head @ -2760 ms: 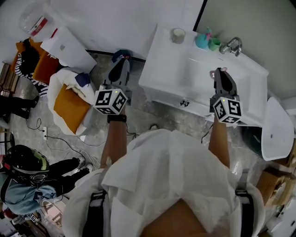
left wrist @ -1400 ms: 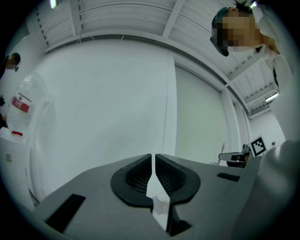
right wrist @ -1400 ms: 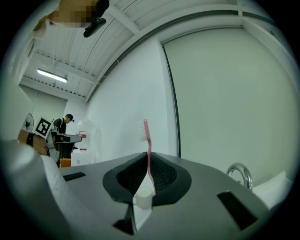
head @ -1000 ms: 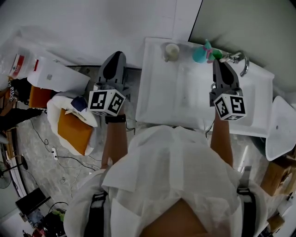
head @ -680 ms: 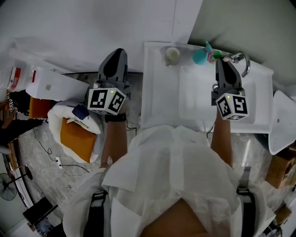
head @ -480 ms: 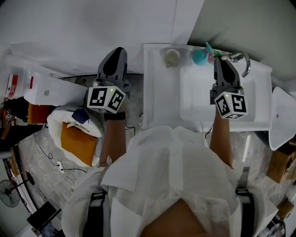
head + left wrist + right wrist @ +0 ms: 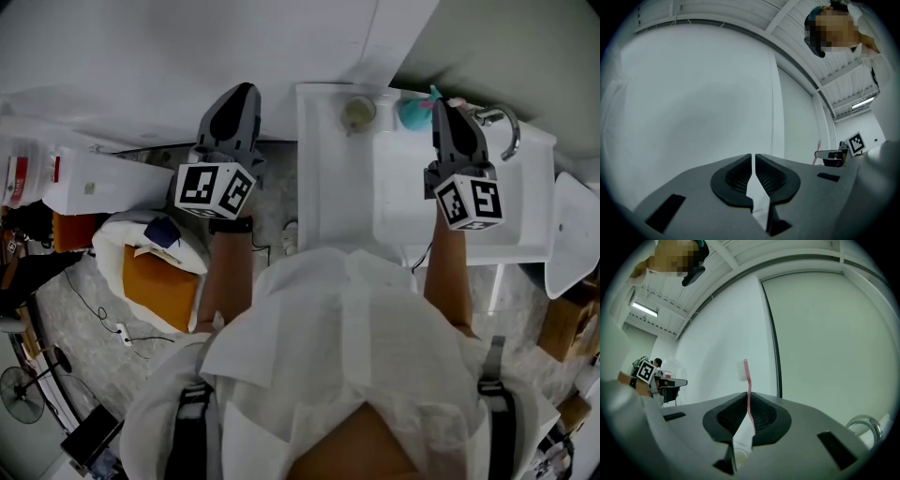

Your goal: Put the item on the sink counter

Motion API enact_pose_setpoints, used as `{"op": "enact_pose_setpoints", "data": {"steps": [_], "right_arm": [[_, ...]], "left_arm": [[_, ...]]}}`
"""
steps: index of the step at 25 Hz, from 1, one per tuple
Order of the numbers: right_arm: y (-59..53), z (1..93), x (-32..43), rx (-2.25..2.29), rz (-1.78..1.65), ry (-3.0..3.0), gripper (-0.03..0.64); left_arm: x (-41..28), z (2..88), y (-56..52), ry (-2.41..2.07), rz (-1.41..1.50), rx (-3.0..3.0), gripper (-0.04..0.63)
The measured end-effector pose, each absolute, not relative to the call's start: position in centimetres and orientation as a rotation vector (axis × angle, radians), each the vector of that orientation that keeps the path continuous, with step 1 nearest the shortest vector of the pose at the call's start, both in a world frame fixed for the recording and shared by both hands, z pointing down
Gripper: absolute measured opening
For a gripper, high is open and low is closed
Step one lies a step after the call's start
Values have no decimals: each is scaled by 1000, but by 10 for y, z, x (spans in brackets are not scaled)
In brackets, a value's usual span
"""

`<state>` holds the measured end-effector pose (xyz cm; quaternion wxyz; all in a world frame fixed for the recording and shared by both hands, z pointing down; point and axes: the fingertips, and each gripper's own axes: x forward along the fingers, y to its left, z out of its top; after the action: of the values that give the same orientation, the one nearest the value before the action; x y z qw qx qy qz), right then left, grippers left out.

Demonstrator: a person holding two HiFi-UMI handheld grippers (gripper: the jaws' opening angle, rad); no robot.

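Observation:
A pink toothbrush (image 7: 748, 397) stands upright between the jaws of my right gripper (image 7: 748, 405), which is shut on its handle; the bristle head (image 7: 742, 371) sticks out above the jaws. In the head view my right gripper (image 7: 446, 111) hangs over the back of the white sink counter (image 7: 330, 192), between a teal cup (image 7: 412, 112) and the faucet (image 7: 500, 120). My left gripper (image 7: 236, 101) is held off the counter's left side, above the floor. Its jaws (image 7: 753, 158) are shut with nothing between them.
A small beige cup (image 7: 357, 112) stands at the counter's back left corner. The basin (image 7: 422, 202) lies below my right gripper. A white bag with an orange item (image 7: 155, 281) and a white box (image 7: 80, 183) lie on the floor at left. A white lid (image 7: 573, 234) is at right.
My right gripper with the toothbrush has moved from the sink's front edge to its back, near the teal cup and faucet. The left gripper stayed beside the counter's left side.

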<state>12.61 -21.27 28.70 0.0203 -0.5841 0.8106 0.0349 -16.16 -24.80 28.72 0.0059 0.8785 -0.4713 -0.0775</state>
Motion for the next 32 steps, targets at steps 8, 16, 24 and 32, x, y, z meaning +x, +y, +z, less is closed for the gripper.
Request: {"op": "enact_pose_setpoints", "data": {"steps": [8, 16, 24, 32], "right_arm": [[-234, 292, 114, -1781, 93, 2547, 23], [-256, 310, 108, -1757, 31, 2568, 25], [-276, 338, 101, -1752, -74, 2589, 23], [-290, 367, 90, -1739, -162, 2633, 23]], "left_arm": [[-166, 298, -266, -1486, -238, 2730, 37], [-157, 314, -283, -1460, -202, 2725, 37], [-152, 335, -297, -1428, -159, 2703, 37], [-146, 351, -304, -1401, -136, 2689, 37]]}}
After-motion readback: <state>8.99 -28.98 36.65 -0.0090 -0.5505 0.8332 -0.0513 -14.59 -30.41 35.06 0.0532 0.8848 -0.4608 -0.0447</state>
